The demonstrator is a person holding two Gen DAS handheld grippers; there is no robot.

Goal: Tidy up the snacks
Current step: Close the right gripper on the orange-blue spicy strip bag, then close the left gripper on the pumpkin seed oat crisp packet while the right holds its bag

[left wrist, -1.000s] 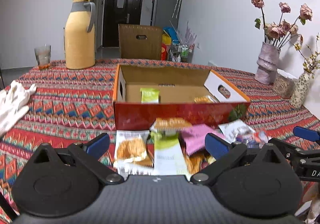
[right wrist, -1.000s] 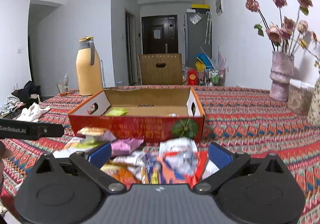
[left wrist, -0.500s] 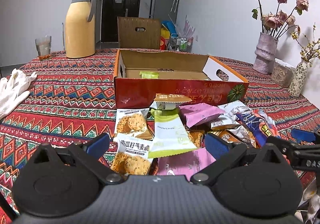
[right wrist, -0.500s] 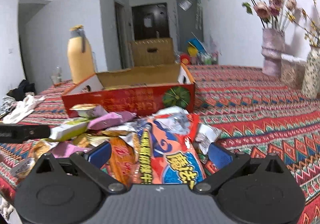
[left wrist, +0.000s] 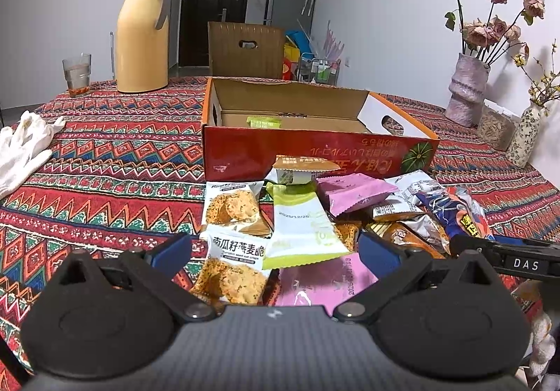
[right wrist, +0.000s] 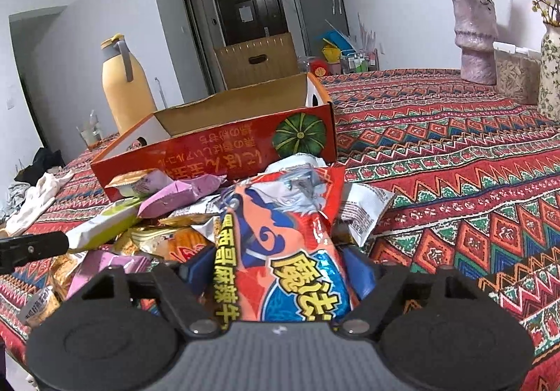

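Orange-red crinkly foil snack bag [right wrist: 290, 251] fills the lower centre of the right view, pinched between the right tool [right wrist: 280, 274] fingers atop the snack pile; light, slippery, crushable, so grip its sealed edge. Left tool [left wrist: 274, 253] hangs spread over the white cracker packet [left wrist: 232, 263], lower centre, before the open red cardboard box [left wrist: 315, 153].

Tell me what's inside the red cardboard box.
In the left wrist view, the open red cardboard box holds one small green snack packet on its brown floor. The near front wall hides the floor closest to the camera, so more could lie there.
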